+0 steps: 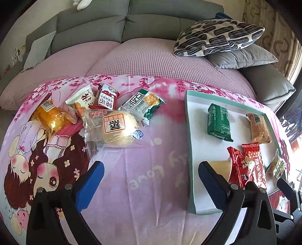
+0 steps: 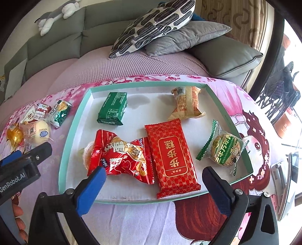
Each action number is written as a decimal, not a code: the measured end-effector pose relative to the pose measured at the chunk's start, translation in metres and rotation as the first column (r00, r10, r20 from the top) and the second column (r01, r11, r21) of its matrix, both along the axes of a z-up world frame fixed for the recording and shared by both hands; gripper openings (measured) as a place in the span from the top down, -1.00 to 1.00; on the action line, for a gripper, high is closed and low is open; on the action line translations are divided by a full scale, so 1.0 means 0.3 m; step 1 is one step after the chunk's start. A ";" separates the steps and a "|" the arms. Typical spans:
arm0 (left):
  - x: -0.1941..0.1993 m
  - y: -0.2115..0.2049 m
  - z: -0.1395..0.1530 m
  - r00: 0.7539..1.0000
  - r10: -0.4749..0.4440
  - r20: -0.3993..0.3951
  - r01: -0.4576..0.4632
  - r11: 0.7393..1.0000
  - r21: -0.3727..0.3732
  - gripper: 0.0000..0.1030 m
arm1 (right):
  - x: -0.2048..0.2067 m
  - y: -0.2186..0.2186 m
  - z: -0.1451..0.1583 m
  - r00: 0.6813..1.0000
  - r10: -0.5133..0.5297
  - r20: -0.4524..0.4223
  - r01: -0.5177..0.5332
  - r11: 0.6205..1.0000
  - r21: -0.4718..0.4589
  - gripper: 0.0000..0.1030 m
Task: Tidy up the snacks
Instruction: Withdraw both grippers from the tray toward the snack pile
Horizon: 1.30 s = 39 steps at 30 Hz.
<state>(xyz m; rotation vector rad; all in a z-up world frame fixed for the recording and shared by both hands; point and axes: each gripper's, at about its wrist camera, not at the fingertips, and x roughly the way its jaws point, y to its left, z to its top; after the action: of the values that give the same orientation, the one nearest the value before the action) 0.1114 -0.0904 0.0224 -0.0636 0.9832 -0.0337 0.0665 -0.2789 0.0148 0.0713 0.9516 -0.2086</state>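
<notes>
Open strip of pink cartoon tablecloth (image 1: 147, 169) mid-frame between snack pile (image 1: 105, 116) and teal tray (image 1: 189, 150); tray's raised rim bars low sideways entry.

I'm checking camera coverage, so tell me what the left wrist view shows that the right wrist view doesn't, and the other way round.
Only the left wrist view shows the loose pile in readable detail, such as the bun in a clear wrapper and the red and white packet.

Only the right wrist view shows the whole tray floor, the full red bow-shaped packet, and a stuffed toy on the sofa back.

Both show the teal tray, the green packet and the patterned cushion. Each gripper's jaws stand open and empty.
</notes>
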 end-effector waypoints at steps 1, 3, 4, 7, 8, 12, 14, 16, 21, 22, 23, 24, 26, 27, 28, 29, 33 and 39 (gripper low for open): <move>-0.001 0.012 0.000 1.000 0.006 0.000 -0.006 1.000 0.000 -0.94 | 0.000 0.008 0.003 1.000 0.004 0.003 -0.004 1.000 0.000 -1.00; -0.003 0.037 0.000 1.000 0.024 0.000 -0.024 1.000 0.001 -0.94 | -0.001 0.025 0.011 1.000 0.016 0.011 -0.016 1.000 -0.001 -1.00; -0.004 0.052 -0.001 0.999 0.034 0.001 -0.034 0.999 0.002 -0.94 | -0.001 0.034 0.014 1.000 0.023 0.014 -0.023 1.000 -0.003 -1.00; -0.004 0.104 0.000 0.998 0.064 0.000 -0.064 0.998 -0.007 -0.94 | 0.001 0.060 0.020 0.999 0.042 0.017 -0.042 0.999 -0.007 -1.00; -0.005 0.122 -0.001 0.997 0.075 -0.002 -0.075 0.997 -0.006 -0.94 | -0.001 0.071 0.021 0.999 0.047 0.017 -0.047 0.999 -0.009 -1.00; -0.008 0.195 -0.009 0.990 0.140 -0.010 -0.139 0.989 0.048 -0.94 | 0.003 0.108 0.024 0.998 0.065 0.020 -0.065 0.998 -0.003 -1.00; -0.010 0.236 -0.017 0.985 0.171 -0.020 -0.169 0.983 0.076 -0.94 | 0.005 0.132 0.026 0.997 0.081 0.022 -0.081 0.997 0.010 -1.00; -0.014 0.274 -0.026 0.979 0.200 -0.030 -0.196 0.976 0.093 -0.94 | 0.008 0.156 0.026 0.995 0.092 0.022 -0.092 0.996 0.016 -1.00; -0.023 0.360 -0.038 0.966 0.255 -0.048 -0.250 0.963 0.097 -0.94 | 0.014 0.229 0.021 0.990 0.137 0.019 -0.137 0.990 0.014 -1.00; -0.025 0.372 -0.038 0.964 0.262 -0.048 -0.257 0.961 0.098 -0.94 | 0.015 0.245 0.020 0.989 0.149 0.019 -0.149 0.989 0.015 -1.00; -0.028 0.384 -0.036 0.963 0.267 -0.047 -0.261 0.960 0.098 -0.94 | 0.016 0.263 0.019 0.987 0.159 0.020 -0.159 0.987 0.015 -1.00; -0.030 0.396 -0.035 0.962 0.270 -0.045 -0.265 0.959 0.097 -0.94 | 0.017 0.279 0.018 0.985 0.169 0.020 -0.169 0.986 0.013 -1.00; -0.033 0.415 -0.029 0.959 0.279 -0.041 -0.275 0.957 0.091 -0.94 | 0.019 0.312 0.015 0.982 0.188 0.023 -0.189 0.982 0.014 -1.00; -0.037 0.426 -0.027 0.958 0.283 -0.038 -0.279 0.956 0.087 -0.94 | 0.021 0.326 0.014 0.980 0.197 0.024 -0.197 0.980 0.016 -1.00; -0.038 0.435 -0.025 0.957 0.287 -0.036 -0.283 0.955 0.083 -0.94 | 0.022 0.339 0.013 0.979 0.205 0.025 -0.205 0.979 0.020 -1.00; -0.040 0.446 -0.022 0.957 0.289 -0.032 -0.286 0.955 0.080 -0.94 | 0.024 0.352 0.012 0.977 0.212 0.027 -0.212 0.977 0.025 -1.00; -0.042 0.483 -0.013 0.956 0.292 -0.014 -0.291 0.954 0.068 -0.94 | 0.030 0.403 0.006 0.972 0.232 0.028 -0.233 0.972 0.035 -1.00; -0.034 0.528 -0.010 0.956 0.293 -0.002 -0.293 0.955 0.048 -0.94 | 0.038 0.467 0.005 0.963 0.267 0.046 -0.269 0.961 0.055 -1.00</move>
<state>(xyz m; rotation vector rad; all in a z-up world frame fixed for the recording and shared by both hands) 0.1012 0.0681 0.0194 -0.1659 0.9748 0.2632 0.0778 -0.1389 0.0162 0.0015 0.9192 0.0723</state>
